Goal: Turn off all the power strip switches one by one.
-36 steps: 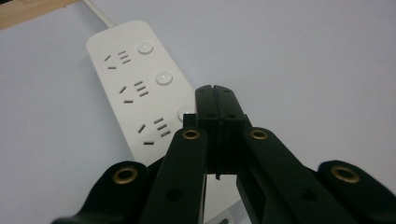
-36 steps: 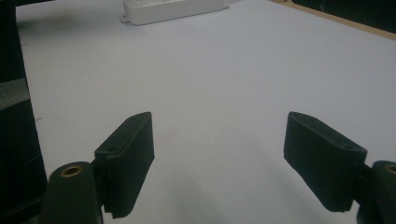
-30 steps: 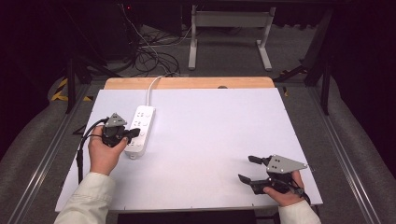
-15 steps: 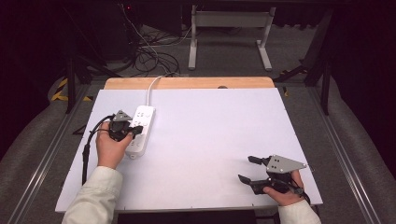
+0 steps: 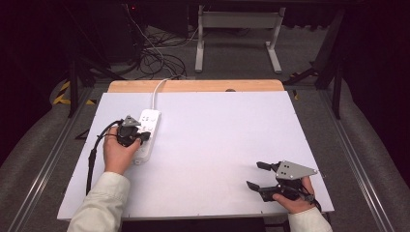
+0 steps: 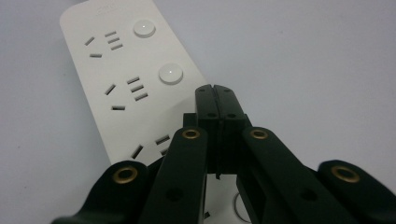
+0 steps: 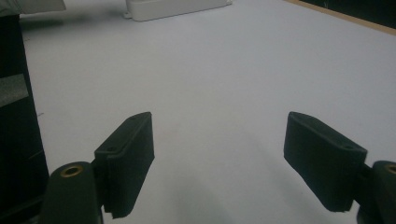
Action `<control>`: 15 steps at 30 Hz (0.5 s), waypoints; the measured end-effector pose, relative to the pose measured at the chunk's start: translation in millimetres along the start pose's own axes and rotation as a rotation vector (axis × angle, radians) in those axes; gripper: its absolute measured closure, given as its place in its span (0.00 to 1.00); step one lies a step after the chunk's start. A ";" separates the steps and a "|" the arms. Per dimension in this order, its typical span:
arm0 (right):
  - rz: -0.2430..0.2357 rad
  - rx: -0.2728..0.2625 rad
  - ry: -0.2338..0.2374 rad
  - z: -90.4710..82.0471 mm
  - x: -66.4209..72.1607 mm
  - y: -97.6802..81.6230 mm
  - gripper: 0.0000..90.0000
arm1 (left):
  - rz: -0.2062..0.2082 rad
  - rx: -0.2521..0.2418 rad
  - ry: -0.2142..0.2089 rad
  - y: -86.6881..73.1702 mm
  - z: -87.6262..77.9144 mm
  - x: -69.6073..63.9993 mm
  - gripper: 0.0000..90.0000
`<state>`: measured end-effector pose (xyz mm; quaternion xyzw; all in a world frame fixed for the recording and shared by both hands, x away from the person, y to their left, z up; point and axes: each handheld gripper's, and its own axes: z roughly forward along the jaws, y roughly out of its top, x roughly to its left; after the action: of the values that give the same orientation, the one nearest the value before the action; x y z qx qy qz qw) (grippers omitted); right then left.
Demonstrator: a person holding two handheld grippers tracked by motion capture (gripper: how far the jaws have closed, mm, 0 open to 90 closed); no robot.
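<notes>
Since one second ago the left gripper has travelled forward along the white power strip, from its near end toward its middle; the right gripper has not shifted.

Left gripper: jaws pressed together with nothing between them, tips poised over the strip's face just short of the second round button, as seen in the left gripper view. Whether the tips touch the strip cannot be told. The left hand lies alongside the strip's near half.

Right gripper: jaws set wide apart, holding nothing, low over bare surface at roughly 5 o'clock on the bench. The right hand grips it at the near edge.

Power strip: lies flat at about 10 o'clock on the bench, long axis running near to far, its white cord leaving the far end toward 12 o'clock and passing over the wooden edge. The two grippers are well apart.
</notes>
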<state>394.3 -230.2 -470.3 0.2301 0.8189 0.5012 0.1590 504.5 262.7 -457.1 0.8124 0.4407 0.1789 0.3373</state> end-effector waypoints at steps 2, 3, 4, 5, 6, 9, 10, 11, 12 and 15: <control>-0.001 0.001 0.001 0.0 0.1 -0.1 0.28 | -0.001 0.004 0.011 -0.3 -0.2 0.7 1.00; 0.001 0.000 0.001 0.0 0.1 -0.1 0.28 | -0.003 0.002 0.021 -0.6 -0.2 1.2 1.00; -0.001 0.002 -0.001 -0.2 0.1 -0.1 0.28 | -0.009 0.005 0.019 -1.2 -0.1 1.6 1.00; -0.001 0.002 0.000 -0.3 0.1 -0.1 0.28 | -0.007 0.006 0.015 -1.3 0.5 1.8 1.00; 0.001 0.002 0.001 -0.2 0.2 -0.1 0.28 | -0.007 0.006 0.015 -1.3 0.5 1.8 1.00; 0.001 0.001 0.003 0.6 0.2 -0.4 0.28 | -0.005 0.007 0.008 -0.6 1.9 -0.9 1.00; 0.001 0.001 0.003 0.6 0.3 -0.4 0.28 | -0.007 0.006 0.009 -0.5 1.9 -0.8 1.00; 0.000 0.001 0.003 0.4 0.4 -0.3 0.28 | -0.002 0.004 0.012 -0.3 1.8 0.0 1.00; 0.000 0.001 0.003 0.2 0.4 -0.3 0.28 | -0.005 0.003 0.012 -0.5 1.9 0.0 1.00; 0.001 0.002 0.001 0.1 0.2 -0.3 0.28 | -0.007 0.007 0.016 -0.4 2.0 -1.8 1.00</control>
<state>394.1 -230.1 -470.6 0.2306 0.8193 0.5006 0.1580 504.4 260.6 -458.9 0.8107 0.4468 0.1827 0.3312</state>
